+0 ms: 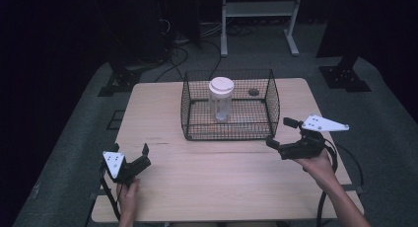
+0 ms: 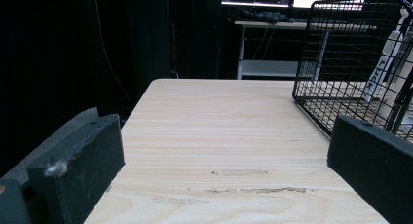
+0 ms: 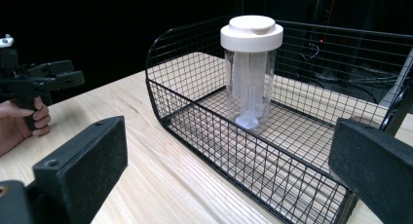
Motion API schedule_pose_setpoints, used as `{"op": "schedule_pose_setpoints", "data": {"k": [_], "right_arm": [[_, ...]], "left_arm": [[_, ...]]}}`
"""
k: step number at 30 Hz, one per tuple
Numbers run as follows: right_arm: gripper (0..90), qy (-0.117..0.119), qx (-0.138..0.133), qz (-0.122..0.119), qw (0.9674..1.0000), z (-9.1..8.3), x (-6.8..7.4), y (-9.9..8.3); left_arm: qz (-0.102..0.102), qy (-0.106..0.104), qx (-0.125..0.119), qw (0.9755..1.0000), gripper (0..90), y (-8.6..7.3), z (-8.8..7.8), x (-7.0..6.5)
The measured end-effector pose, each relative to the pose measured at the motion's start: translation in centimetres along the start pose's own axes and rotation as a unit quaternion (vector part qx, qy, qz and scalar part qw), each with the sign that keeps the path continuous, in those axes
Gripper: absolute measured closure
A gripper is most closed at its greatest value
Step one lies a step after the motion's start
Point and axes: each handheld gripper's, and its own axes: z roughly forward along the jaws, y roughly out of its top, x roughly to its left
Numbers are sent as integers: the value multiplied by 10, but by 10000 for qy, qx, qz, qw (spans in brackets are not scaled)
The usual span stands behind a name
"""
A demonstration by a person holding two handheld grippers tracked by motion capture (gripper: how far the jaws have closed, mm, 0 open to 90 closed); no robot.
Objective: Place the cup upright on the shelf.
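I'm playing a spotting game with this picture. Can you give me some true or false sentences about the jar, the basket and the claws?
1. The clear jar stands upright inside the black wire basket. True.
2. The jar has no lid. False: a white lid sits on top.
3. The right claw is squeezing the jar. False: it is open, on the table outside the basket, holding nothing.
4. The left claw is open, near the table's front left corner. True.
5. The basket lies tipped on its side. False: it sits flat on the wooden table, open side up.
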Motion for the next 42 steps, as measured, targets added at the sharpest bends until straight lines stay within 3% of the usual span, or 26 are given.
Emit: {"op": "schedule_pose_setpoints", "data": {"k": [19, 42], "right_arm": [[1, -44, 62, 132, 9999, -13, 3, -27], [1, -428, 62, 480, 9979, -40, -10, -68]], "left_arm": [[-17, 1, -9, 10000, 0, 0, 0, 0], [-1, -1, -14, 10000, 0, 0, 0, 0]]}}
